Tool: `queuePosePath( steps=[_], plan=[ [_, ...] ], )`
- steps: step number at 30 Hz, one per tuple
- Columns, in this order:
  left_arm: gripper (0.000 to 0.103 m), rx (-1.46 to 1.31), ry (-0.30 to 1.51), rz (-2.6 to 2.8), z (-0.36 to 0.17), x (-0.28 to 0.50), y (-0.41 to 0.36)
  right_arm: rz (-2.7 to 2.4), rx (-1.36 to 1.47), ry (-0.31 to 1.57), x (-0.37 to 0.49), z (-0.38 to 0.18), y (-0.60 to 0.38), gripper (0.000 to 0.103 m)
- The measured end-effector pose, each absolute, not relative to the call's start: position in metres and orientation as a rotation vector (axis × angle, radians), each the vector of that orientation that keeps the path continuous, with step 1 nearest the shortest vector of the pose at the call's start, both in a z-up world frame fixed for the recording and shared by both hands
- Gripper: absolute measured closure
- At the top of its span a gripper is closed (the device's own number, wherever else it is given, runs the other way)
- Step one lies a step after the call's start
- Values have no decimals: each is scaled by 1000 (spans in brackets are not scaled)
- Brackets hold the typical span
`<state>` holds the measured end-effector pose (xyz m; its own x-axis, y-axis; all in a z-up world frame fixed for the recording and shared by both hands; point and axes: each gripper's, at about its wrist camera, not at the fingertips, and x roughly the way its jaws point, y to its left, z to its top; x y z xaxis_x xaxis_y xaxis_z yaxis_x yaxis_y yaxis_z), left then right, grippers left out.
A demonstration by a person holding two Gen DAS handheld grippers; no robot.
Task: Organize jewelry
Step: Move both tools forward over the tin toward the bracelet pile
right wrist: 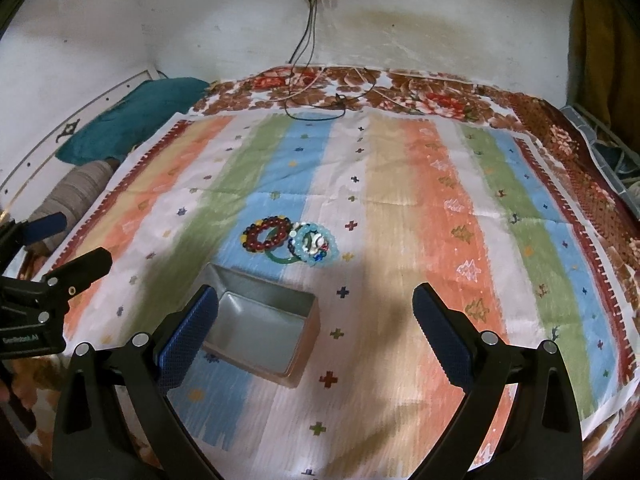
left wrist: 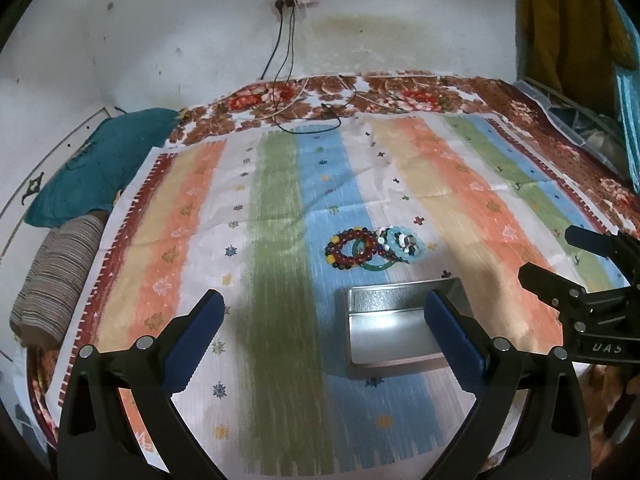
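A heap of bracelets lies on the striped cloth: a dark red bead bracelet (left wrist: pixel 349 249) (right wrist: pixel 266 234), a green bangle (left wrist: pixel 375 262) (right wrist: pixel 280 257) and a light blue bead bracelet (left wrist: pixel 406 245) (right wrist: pixel 316 245), overlapping. An open, empty metal tin (left wrist: pixel 394 330) (right wrist: pixel 260 322) sits just in front of them. My left gripper (left wrist: pixel 324 320) is open and empty above the cloth, left of the tin. My right gripper (right wrist: pixel 316 320) is open and empty, right of the tin. Each gripper also shows at the edge of the other's view: the right one in the left wrist view (left wrist: pixel 560 256), the left one in the right wrist view (right wrist: pixel 76 240).
The striped cloth (left wrist: pixel 280 240) (right wrist: pixel 440 200) covers a floral bedspread (left wrist: pixel 400 96) on a bed against a white wall. Black and white charger cables (left wrist: pixel 316 116) (right wrist: pixel 320 100) trail onto the far edge. A teal pillow (left wrist: pixel 92 168) and striped bolster (left wrist: pixel 56 280) lie left.
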<state>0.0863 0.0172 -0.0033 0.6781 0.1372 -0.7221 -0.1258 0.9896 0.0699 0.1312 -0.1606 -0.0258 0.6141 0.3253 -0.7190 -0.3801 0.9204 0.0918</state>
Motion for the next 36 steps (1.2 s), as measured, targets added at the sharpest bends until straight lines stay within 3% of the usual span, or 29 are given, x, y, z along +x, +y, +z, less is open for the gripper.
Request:
queuePosePath(
  steps=[36],
  plan=[
    [6, -122, 1028, 192, -50, 192, 48, 372, -96, 957, 213, -56, -138, 4]
  ],
)
